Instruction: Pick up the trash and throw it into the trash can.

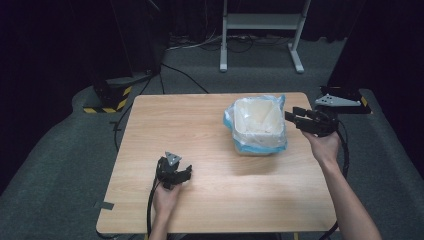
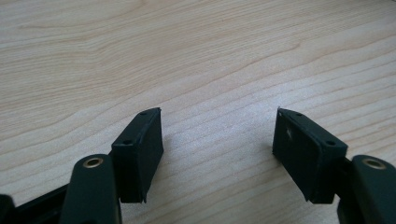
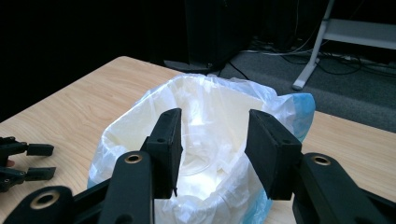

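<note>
Thin plastic lines the bin (image 1: 256,124), which stands right of centre on the table (image 1: 200,130); we judge the bag (image 3: 205,107) light, slippery and best pinched at its rim. Our right gripper (image 1: 295,118) hovers there, jaws spread; our left gripper (image 1: 184,175) rests spread. What lies inside is hard to make out.

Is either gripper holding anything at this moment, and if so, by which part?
Nothing is held. The left gripper is open over bare table; the right gripper is open at the rim of the bag-lined bin, not closed on it.
</note>
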The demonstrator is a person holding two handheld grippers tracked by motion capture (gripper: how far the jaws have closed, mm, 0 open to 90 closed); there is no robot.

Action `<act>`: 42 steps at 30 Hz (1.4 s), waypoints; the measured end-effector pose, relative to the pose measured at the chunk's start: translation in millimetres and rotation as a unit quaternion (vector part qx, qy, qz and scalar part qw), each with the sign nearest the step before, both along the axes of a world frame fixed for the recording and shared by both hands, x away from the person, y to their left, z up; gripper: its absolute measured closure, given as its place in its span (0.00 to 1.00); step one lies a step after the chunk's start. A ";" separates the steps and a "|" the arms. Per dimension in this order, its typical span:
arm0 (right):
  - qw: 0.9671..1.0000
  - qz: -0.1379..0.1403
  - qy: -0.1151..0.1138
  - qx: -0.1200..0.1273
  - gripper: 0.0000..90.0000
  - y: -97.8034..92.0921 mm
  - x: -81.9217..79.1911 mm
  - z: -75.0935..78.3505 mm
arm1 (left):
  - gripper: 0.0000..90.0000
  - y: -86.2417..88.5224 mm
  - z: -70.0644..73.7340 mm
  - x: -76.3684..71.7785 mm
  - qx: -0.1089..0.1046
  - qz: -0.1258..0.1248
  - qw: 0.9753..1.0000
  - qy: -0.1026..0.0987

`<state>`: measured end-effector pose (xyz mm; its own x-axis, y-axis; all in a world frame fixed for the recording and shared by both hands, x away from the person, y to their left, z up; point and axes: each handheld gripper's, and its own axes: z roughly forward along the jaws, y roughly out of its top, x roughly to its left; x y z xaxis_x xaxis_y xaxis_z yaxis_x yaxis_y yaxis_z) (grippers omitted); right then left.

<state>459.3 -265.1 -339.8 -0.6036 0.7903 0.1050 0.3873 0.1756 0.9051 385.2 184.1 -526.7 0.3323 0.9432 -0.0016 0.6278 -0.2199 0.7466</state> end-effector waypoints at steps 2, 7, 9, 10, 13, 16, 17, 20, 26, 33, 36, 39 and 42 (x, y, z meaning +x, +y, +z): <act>1.000 0.000 0.000 0.001 0.61 -1.0 -0.9 -0.1 | 0.37 0.0 0.0 0.0 0.000 0.000 1.000 0.000; 1.000 -0.005 0.001 0.006 0.61 -8.7 -7.9 -2.5 | 0.37 0.0 0.0 0.0 0.000 0.000 1.000 0.000; 1.000 -0.006 0.002 0.005 0.60 -10.4 -9.8 -3.2 | 0.37 0.0 0.0 0.0 0.000 0.000 1.000 0.000; 1.000 -0.006 0.002 0.005 0.60 -10.4 -9.8 -3.2 | 0.37 0.0 0.0 0.0 0.000 0.000 1.000 0.000; 1.000 -0.008 0.000 0.007 0.60 -13.6 -13.7 -4.8 | 0.37 0.0 0.0 0.0 0.000 0.000 1.000 0.000; 1.000 -0.009 0.001 0.009 0.60 -16.9 -16.4 -6.9 | 0.37 0.0 0.0 0.0 0.000 0.000 1.000 0.000; 1.000 -0.011 0.001 0.010 0.60 -19.1 -18.4 -8.6 | 0.37 0.0 0.0 0.0 0.000 0.000 1.000 0.000; 1.000 -0.012 0.003 0.013 0.60 -21.0 -20.5 -10.4 | 0.37 0.0 0.0 0.0 0.000 0.000 1.000 0.000; 1.000 -0.014 0.004 0.016 0.60 -25.8 -27.7 -16.1 | 0.37 0.0 0.0 0.0 0.000 0.000 1.000 0.000; 1.000 -0.018 0.008 0.020 0.60 -29.4 -37.7 -28.0 | 0.37 -0.1 0.0 0.0 0.000 0.000 1.000 0.000; 1.000 -0.020 0.014 0.018 0.60 -29.9 -42.2 -38.6 | 0.37 0.0 0.0 0.0 0.000 0.000 1.000 0.000; 0.999 -0.022 0.014 0.018 0.60 -30.3 -45.0 -44.4 | 0.37 0.0 0.0 0.0 0.000 0.000 1.000 0.000; 0.999 -0.024 0.016 0.017 0.60 -30.8 -48.7 -50.3 | 0.37 -0.1 0.0 0.0 0.000 0.000 1.000 0.000</act>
<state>410.6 -295.8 -390.2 -0.5614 0.8135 0.1515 0.4233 0.1250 0.8973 385.2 184.0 -526.8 0.3325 0.9431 -0.0018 0.6278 -0.2200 0.7466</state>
